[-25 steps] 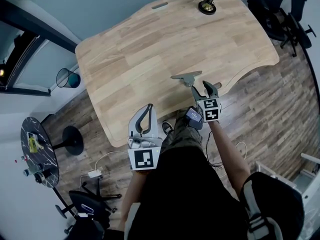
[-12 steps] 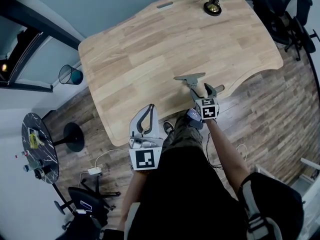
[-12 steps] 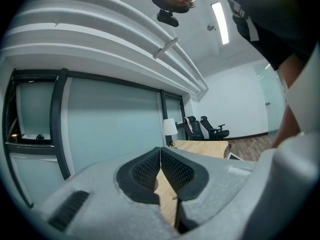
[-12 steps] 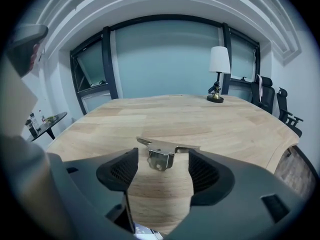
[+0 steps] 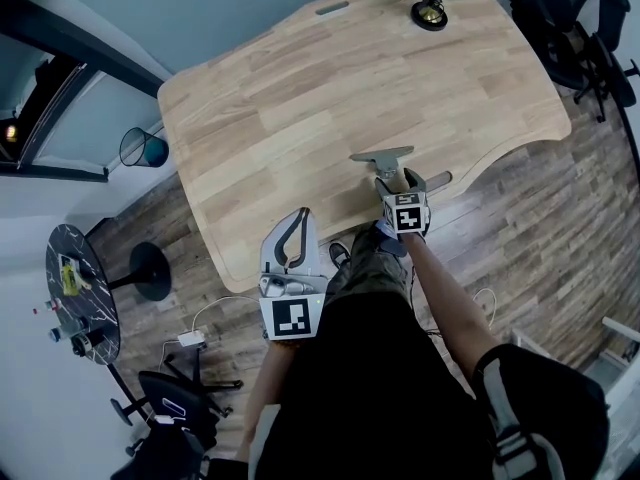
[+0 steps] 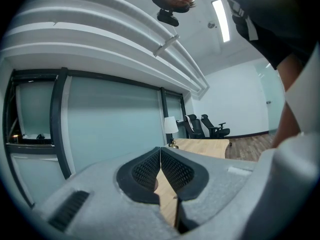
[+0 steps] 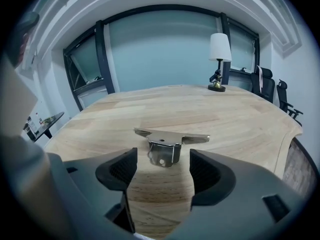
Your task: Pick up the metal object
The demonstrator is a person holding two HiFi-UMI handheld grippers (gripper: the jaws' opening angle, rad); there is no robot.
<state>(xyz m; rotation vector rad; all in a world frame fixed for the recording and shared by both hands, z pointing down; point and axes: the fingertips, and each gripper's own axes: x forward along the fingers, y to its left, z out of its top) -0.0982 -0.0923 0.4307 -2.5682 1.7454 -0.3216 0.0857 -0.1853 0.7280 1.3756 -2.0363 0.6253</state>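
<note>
The metal object (image 5: 383,158) lies flat on the worktop (image 5: 300,98) near its front edge, wings spread sideways. The right tool (image 5: 402,180) hangs just behind it, released. Its jaws have just been opening and stand wide apart, with nothing gripped. Only bare wood separates the pads from the object. The left tool (image 5: 290,230) is clenched on nothing, off the worktop edge above the person's lap. A lamp (image 5: 430,13) stands at the far edge, well apart. A waste bin (image 5: 140,153) and office chairs (image 5: 570,28) stand on the floor.

The right gripper view shows the object's drilled tab (image 7: 161,160) and the lamp's white shade (image 7: 220,46), details the head view lacks. The left gripper view shows the left tool's pads (image 6: 172,170) meeting.
</note>
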